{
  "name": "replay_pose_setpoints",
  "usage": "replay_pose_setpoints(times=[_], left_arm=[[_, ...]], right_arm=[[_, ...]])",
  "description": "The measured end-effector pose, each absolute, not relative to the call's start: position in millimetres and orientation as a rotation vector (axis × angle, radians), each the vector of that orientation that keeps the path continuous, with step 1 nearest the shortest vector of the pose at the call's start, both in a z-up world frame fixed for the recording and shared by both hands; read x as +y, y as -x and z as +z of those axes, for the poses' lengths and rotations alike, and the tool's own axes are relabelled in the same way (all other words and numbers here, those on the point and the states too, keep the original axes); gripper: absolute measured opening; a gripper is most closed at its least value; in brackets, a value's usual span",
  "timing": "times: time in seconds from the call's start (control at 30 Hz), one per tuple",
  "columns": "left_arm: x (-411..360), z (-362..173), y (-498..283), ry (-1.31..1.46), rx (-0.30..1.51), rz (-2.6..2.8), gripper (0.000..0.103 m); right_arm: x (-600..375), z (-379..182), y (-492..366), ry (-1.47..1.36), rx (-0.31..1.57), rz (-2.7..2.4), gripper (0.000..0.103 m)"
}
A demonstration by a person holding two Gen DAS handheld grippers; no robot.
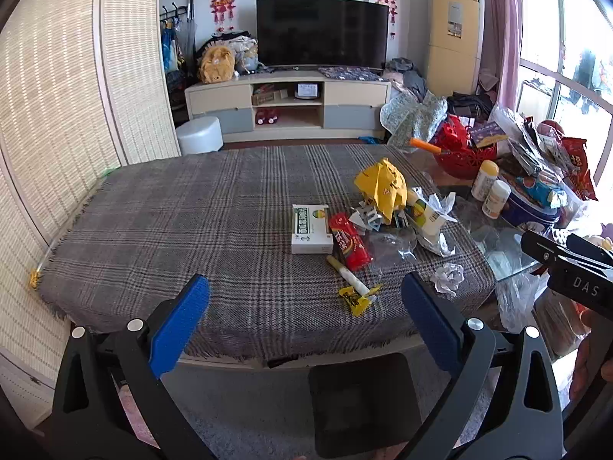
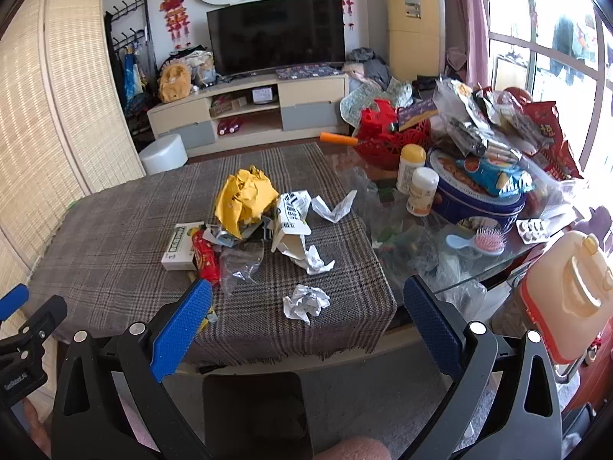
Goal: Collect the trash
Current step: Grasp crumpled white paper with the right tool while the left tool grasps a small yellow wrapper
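We see the left gripper (image 1: 305,299) with its blue pads spread wide and nothing between them, and to its right, a little ahead, the right gripper (image 2: 307,301) is spread wide and empty too.

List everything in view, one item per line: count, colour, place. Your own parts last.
plaid cloth: one, grey-brown, over the table
yellow bag: one, crumpled, mid-table
white box: one, green label, left of the pile
red wrapper: one, beside the box
paper ball: one, white, near edge
yellow-white stick wrapper: one, near edge
white carton: one, torn, in the pile
bottles: two, white, yellow caps, on glass
blue tin: one, right side
hairbrush: one, pink and blue
red basket: one, far right
TV: one, black, back wall
left gripper: open, blue fingers
right gripper: open, blue fingers
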State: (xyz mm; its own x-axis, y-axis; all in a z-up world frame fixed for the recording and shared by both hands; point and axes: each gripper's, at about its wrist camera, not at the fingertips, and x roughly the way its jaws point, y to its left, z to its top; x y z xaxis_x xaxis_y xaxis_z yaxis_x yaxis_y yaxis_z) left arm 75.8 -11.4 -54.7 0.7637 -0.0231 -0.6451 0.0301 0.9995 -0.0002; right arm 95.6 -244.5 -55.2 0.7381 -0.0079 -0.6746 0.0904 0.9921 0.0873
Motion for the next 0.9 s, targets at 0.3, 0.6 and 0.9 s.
replay_pose_setpoints(times=[0.3, 0.6, 0.9], left_arm=[[-15, -120, -120, -0.006, 0.83, -0.075, 0.094], [-34, -170, -147, -0.026, 0.886, -0.184, 0.078], [-53, -194, -170, -0.062, 0.918, -0.234, 0.057]], right_arm=[[-258, -116, -141, -0.149, 0.841, -0.055, 0.1], [-251, -159, -173, -0.121, 0.871, -0.017, 0.087], [-250, -176, -192, -0.122, 0.9, 0.021, 0.066]])
